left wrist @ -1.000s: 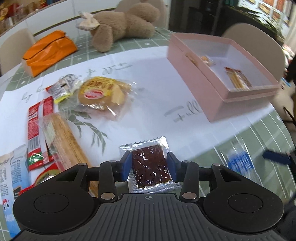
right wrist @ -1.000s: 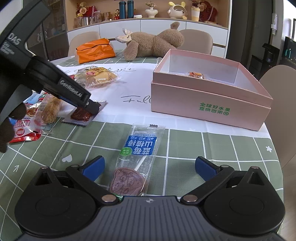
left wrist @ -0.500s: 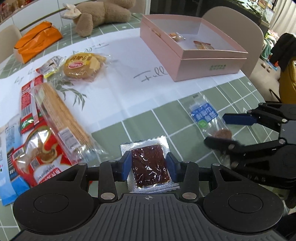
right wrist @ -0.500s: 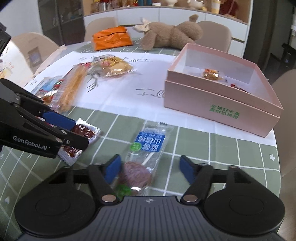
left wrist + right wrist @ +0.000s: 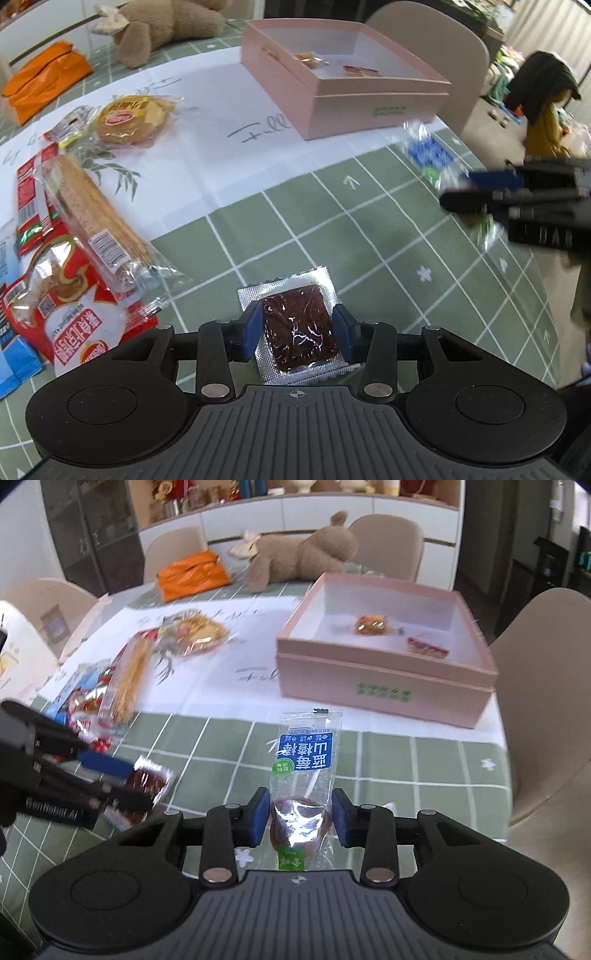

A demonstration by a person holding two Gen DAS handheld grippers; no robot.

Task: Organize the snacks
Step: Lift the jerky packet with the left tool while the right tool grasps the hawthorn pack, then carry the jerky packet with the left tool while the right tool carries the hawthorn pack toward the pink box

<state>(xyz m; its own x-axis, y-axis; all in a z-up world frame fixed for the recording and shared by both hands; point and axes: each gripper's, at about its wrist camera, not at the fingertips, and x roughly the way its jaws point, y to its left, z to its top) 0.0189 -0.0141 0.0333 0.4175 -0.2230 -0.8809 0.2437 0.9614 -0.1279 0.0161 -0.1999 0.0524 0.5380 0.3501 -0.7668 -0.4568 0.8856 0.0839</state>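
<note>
My left gripper [image 5: 297, 326] is shut on a silver packet with a dark red slab [image 5: 299, 325], held above the green checked tablecloth; it also shows in the right wrist view [image 5: 146, 781]. My right gripper [image 5: 299, 821] is shut on a clear lollipop packet with a blue label [image 5: 304, 760], lifted off the table; it also shows blurred in the left wrist view [image 5: 430, 153]. The open pink box [image 5: 384, 675] stands beyond and holds two small snacks [image 5: 371, 624].
Loose snacks lie at the left: a round cake [image 5: 133, 118], a long biscuit pack [image 5: 96, 218], red packets [image 5: 70, 310]. A plush toy [image 5: 295, 557] and an orange bag [image 5: 192, 574] lie at the far side. Chairs [image 5: 546, 686] ring the table.
My right gripper closed on the lollipop packet and lifted it off the table. My left gripper, still holding the dark red packet, drew back toward the table's near edge.
</note>
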